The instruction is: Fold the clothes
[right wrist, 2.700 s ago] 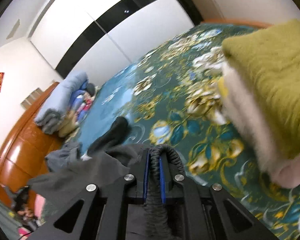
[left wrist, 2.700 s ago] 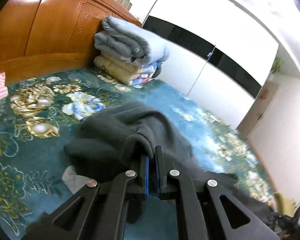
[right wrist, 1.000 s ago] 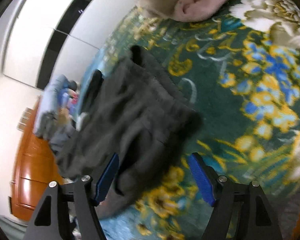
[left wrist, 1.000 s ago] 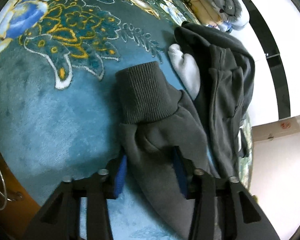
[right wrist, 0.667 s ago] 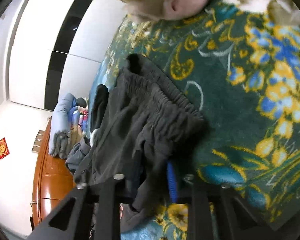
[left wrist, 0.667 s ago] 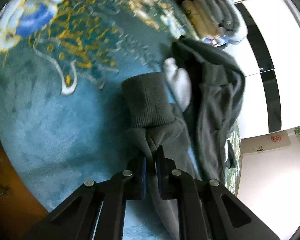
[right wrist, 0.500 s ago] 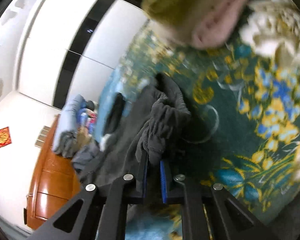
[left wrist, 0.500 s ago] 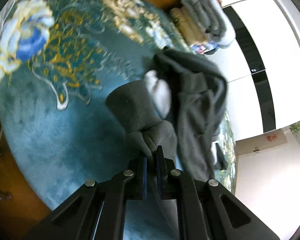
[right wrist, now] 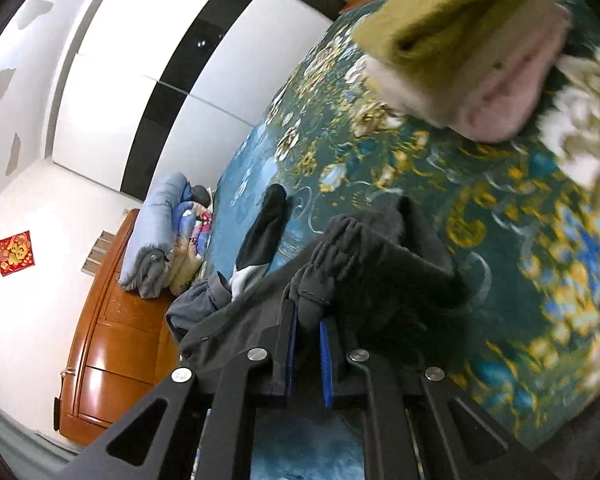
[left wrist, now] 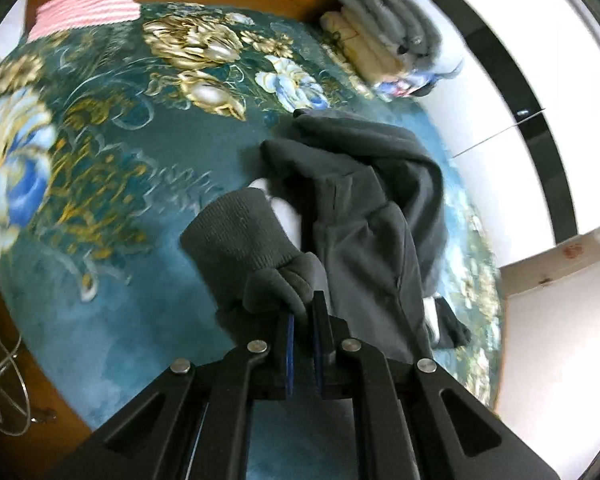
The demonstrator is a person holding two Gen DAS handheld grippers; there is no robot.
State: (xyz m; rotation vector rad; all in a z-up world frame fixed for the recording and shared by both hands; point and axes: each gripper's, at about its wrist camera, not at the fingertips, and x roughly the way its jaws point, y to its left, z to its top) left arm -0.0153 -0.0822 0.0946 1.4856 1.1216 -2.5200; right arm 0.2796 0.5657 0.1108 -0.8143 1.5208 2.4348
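While the bed (left wrist: 112,208), spread with a teal flowered blanket, carries everything, the dark grey trousers (left wrist: 364,216) lie crumpled across its middle, and both ends are pinched, which I judge is meant to lift and stretch them flat before a fold. A rolled stack of quilts (left wrist: 384,40) sits against the wooden headboard (right wrist: 112,344), well apart from the trousers, and a pile of folded clothes (right wrist: 460,40), olive on top and pink beneath, lies near the other end, probably where finished pieces go. The left gripper (left wrist: 303,322) is closed narrowly on the leg just behind the ribbed cuff (left wrist: 240,232), and the right gripper (right wrist: 308,320) is closed narrowly on a bunch of the gathered waistband (right wrist: 340,248).

Only the left view shows the cuff, a white patch of lining beside it and a pink knit (left wrist: 84,16) by the headboard. Only the right view shows the waistband, the folded pile, a black and white garment (right wrist: 260,240) lying beyond the trousers, and the wardrobe doors (right wrist: 160,80) in full.
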